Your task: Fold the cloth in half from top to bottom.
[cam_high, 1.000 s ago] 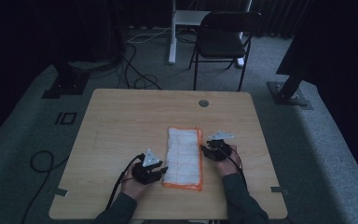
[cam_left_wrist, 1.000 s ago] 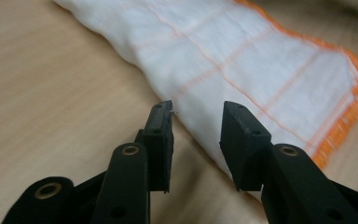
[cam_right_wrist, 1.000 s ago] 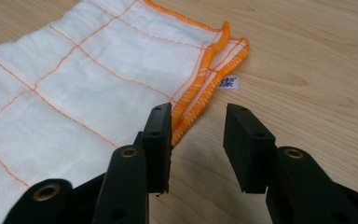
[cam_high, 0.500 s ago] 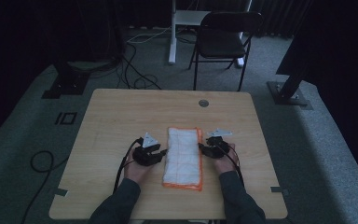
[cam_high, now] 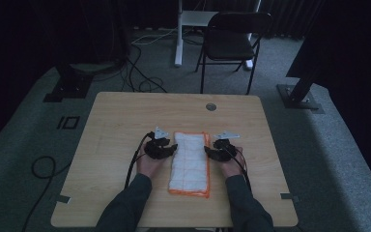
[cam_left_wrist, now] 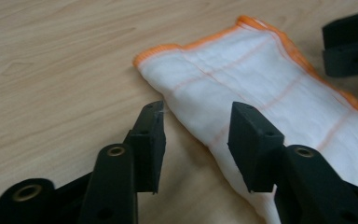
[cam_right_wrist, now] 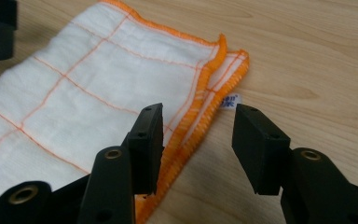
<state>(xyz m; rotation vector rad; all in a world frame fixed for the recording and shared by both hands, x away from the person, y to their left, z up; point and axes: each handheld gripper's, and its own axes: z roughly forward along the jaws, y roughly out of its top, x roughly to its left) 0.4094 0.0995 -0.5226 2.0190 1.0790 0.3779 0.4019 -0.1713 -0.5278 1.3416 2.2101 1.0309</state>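
Both forearms are wearing dark, long sleeves (cam_high: 125,208). Each hand is carrying a black gripper: the left gripper (cam_left_wrist: 196,135) and the right gripper (cam_right_wrist: 196,140) are showing blocky matte jaws with brass-ringed holes. A grey three-cornered plate (cam_high: 162,132) is topping each one, and a black cable (cam_high: 134,164) is trailing from each.

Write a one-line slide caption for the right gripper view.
Open right tool straddling the orange-hemmed edge of a folded white cloth on the table.

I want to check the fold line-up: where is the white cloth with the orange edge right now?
In the high view the cloth lies flat on the table, near its front middle, between the left gripper and the right gripper.
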